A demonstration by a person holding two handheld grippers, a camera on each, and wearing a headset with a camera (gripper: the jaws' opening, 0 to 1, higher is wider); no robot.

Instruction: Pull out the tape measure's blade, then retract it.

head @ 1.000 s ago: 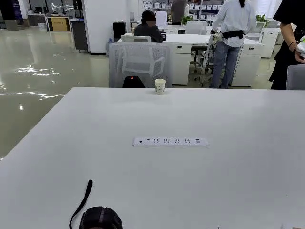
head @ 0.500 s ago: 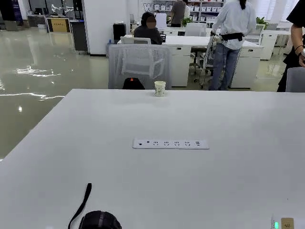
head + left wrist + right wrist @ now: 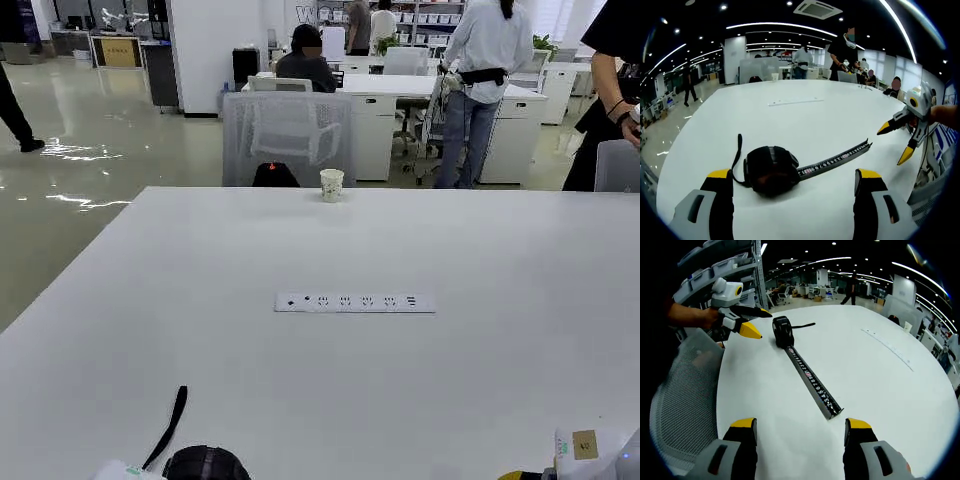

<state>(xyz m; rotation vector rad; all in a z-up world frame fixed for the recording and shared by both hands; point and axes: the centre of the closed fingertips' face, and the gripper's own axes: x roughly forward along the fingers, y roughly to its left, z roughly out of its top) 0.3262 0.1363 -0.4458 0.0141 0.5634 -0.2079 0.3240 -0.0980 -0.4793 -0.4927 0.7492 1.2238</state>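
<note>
Left hand-held gripper (image 3: pixel 793 175) (grey body, black-and-yellow tips)

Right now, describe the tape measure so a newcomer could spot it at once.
On the big white table, look at the near edge, not at the middle. The tape measure lies there: round and black, with a black strap and a marked blade drawn partly out, unlike the flat white power strip and the paper cup farther off.
</note>
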